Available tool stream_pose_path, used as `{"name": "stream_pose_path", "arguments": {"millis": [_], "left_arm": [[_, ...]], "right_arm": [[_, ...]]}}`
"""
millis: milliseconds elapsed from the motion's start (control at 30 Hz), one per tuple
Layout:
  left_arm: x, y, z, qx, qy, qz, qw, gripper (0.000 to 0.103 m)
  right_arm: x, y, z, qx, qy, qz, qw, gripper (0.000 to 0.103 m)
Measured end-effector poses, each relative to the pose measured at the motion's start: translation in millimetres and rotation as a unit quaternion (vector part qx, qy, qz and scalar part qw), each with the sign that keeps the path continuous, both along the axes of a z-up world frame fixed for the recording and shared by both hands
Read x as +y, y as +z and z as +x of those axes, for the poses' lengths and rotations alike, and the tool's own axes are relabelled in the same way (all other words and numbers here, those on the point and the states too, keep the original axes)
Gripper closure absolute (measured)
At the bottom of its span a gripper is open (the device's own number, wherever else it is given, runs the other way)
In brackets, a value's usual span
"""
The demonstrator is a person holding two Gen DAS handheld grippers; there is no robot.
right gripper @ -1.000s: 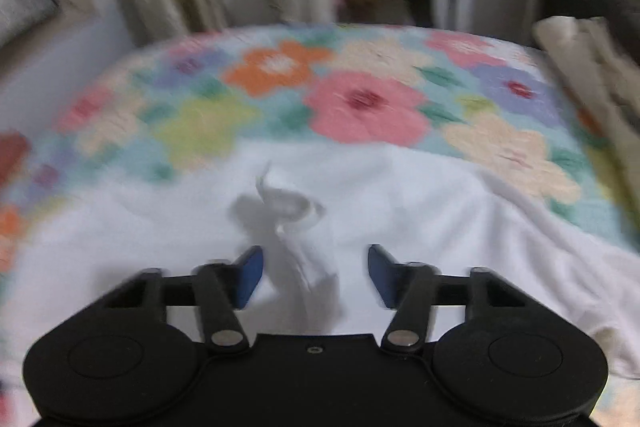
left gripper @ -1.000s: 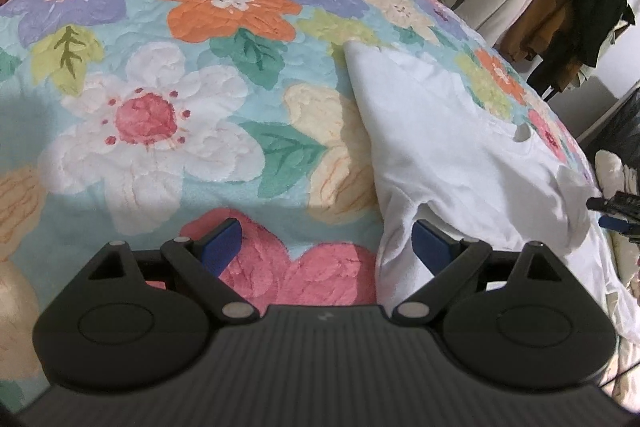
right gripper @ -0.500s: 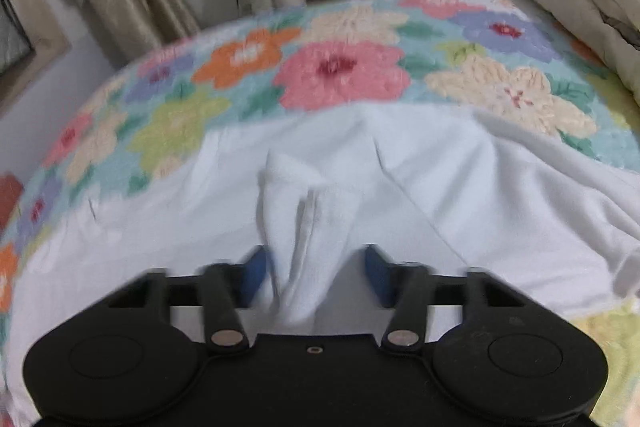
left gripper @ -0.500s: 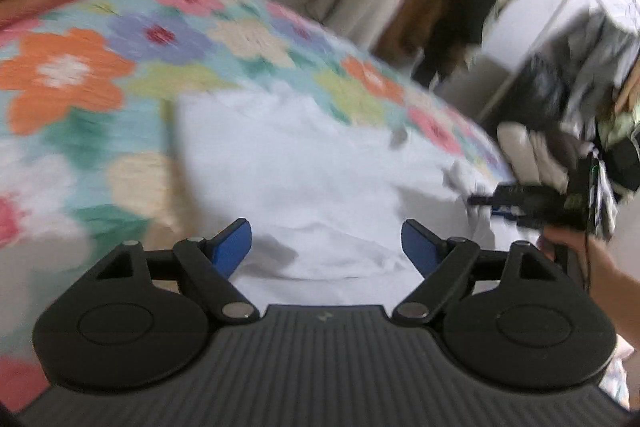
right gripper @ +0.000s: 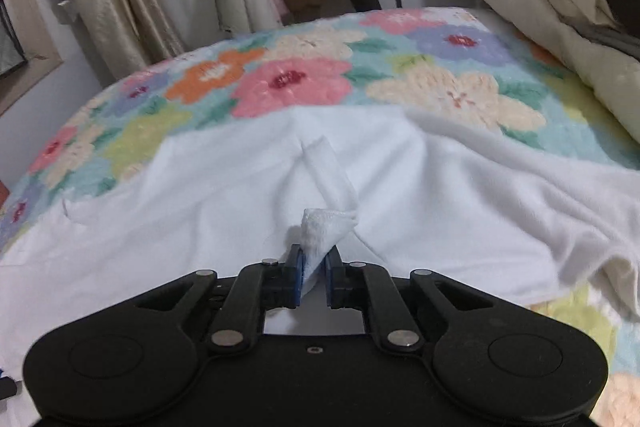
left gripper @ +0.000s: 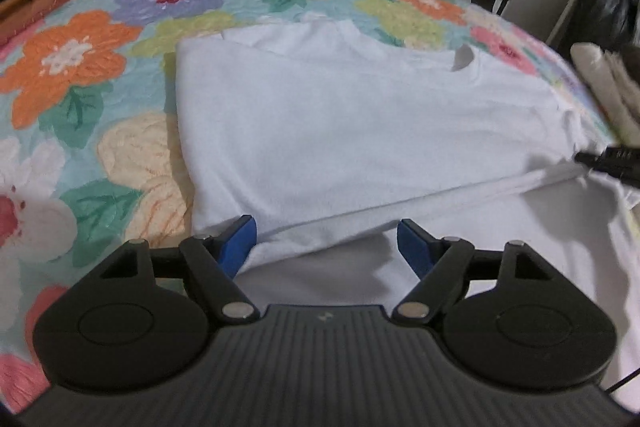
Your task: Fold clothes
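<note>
- The right gripper [right gripper: 313,273] has just closed, pinching a bunched fold of the white cotton T-shirt [right gripper: 240,211] on the flowered quilt bed [right gripper: 288,83].
- The left gripper [left gripper: 326,241], jaws spread and narrowing slightly, now straddles the T-shirt's folded edge without pressing; next fold looks ready.

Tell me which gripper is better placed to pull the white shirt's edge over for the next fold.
Right, probably. The right gripper is shut on a bunched edge of the white shirt; the left gripper stands open over the shirt's fold, gripping nothing.
</note>
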State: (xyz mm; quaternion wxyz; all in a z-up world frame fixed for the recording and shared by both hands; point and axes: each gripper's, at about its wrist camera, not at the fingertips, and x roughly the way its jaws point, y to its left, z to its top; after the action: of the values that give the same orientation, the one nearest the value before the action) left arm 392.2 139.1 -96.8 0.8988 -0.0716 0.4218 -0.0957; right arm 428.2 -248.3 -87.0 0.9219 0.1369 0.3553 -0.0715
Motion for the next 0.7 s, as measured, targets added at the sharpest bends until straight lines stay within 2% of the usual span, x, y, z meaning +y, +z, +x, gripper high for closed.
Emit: {"name": "stream_pose_path", "arguments": {"millis": [100,167,267,300,367,500,600,700], "left_arm": [[3,0,1,0.003,0.01,-0.011,0.9999,0.025],[8,1,4,0.01,0.016,-0.026,0.9995,0.025],[13,1,6,0.019,0.016,-0.042,0.9988,0.025],[13,1,7,0.02,0.013,-0.041,0.9989,0.025],[11,1,8,0.022,0.009,-0.038,0.999,0.024],[7,2,9,0.023,0.001,-0.031,0.9992,0.02],[5,5,8,0.016,-0.004,-0.024,0.9996,0.019],[1,8,5,0.009,0.003,-0.027,0.9996,0.018]], "right_arm": [[6,19,-4,-0.038,0.01,-0.021,0.999,0.092],[5,24,-5,-0.039,0.009,-0.016,0.999,0.092],[8,8,7,0.032,0.022,-0.057,0.998,0.09],[12,4,8,0.044,0.026,-0.08,0.996,0.088],[18,4,8,0.052,0.031,-0.115,0.991,0.077],[10,17,2,0.069,0.009,-0.166,0.984,0.065],[-12,27,-17,0.062,0.0,-0.14,0.988,0.064],[-29,36,-42,0.056,-0.001,-0.108,0.993,0.052]]}}
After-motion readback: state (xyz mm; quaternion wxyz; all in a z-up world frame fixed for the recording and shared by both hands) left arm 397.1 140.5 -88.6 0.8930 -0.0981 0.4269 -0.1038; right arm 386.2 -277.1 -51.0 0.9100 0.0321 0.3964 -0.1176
